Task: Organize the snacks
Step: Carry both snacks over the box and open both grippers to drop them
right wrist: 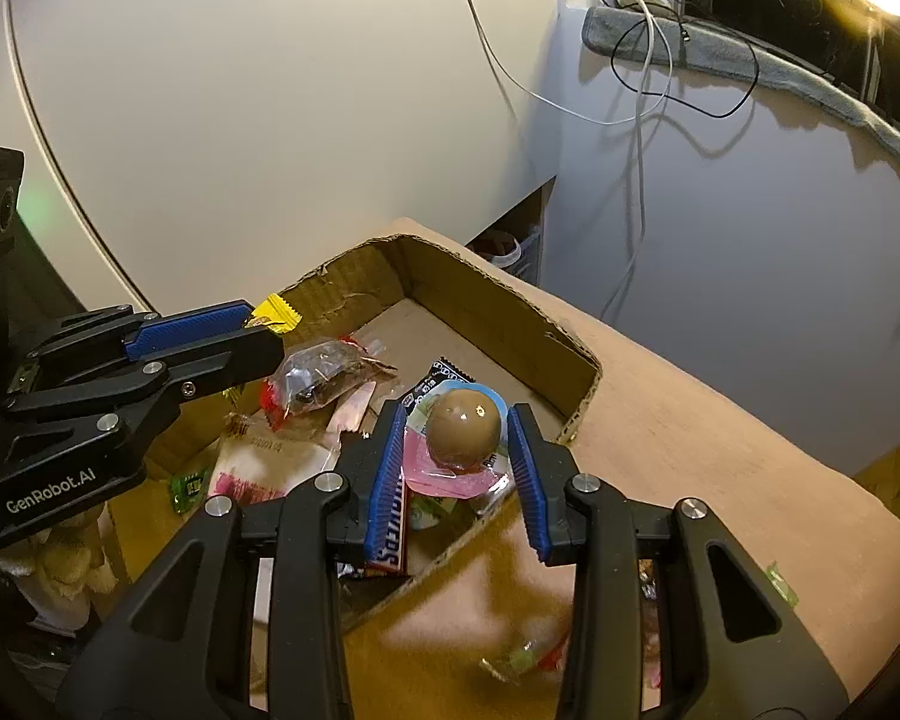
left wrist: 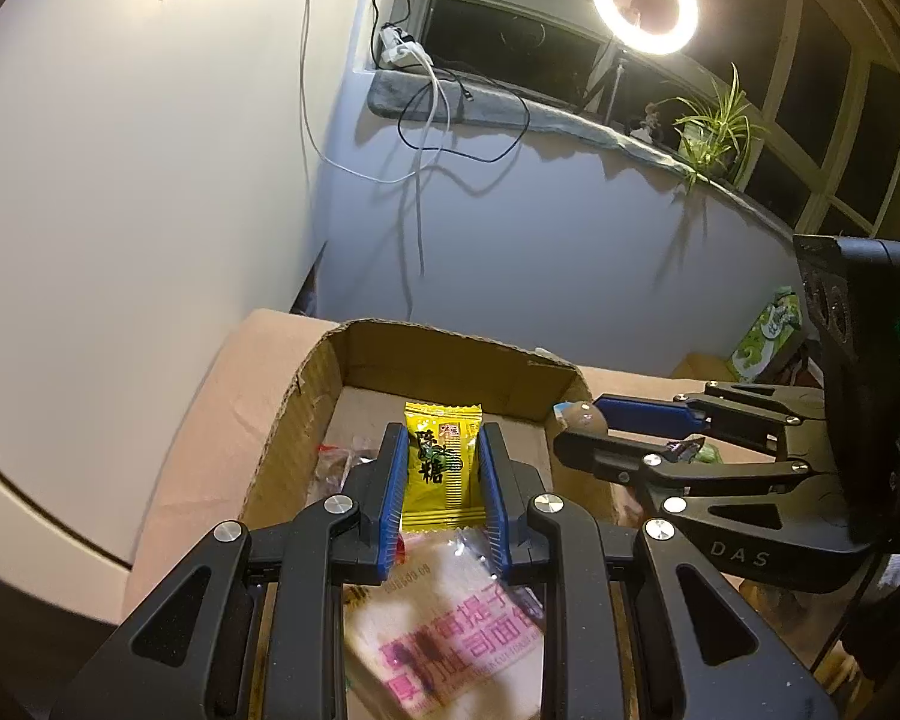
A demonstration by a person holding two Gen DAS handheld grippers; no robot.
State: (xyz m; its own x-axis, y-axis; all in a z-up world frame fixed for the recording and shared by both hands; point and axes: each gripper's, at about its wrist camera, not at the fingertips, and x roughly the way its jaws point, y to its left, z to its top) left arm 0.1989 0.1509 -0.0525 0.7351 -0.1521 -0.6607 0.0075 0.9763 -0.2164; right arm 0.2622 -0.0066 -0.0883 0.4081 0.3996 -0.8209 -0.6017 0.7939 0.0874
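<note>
My left gripper (left wrist: 441, 441) is shut on a yellow candy packet (left wrist: 441, 462) and holds it over the open cardboard box (left wrist: 450, 354). My right gripper (right wrist: 457, 420) is shut on a packaged brown egg-shaped snack (right wrist: 463, 425) with pink wrapping, above the box's right part (right wrist: 492, 312). In the left wrist view the right gripper (left wrist: 582, 420) comes in from the right with the brown egg (left wrist: 583, 417). In the right wrist view the left gripper (right wrist: 264, 324) shows at the left with the yellow packet (right wrist: 276, 312).
Inside the box lie a pink-and-white bread packet (left wrist: 450, 630), a clear red-edged bag (right wrist: 324, 378), a Snickers bar (right wrist: 390, 534) and a small green candy (right wrist: 189, 486). Loose wrappers (right wrist: 528, 654) lie on the tan table (right wrist: 720, 468). The wall and hanging cables (left wrist: 420, 180) stand behind.
</note>
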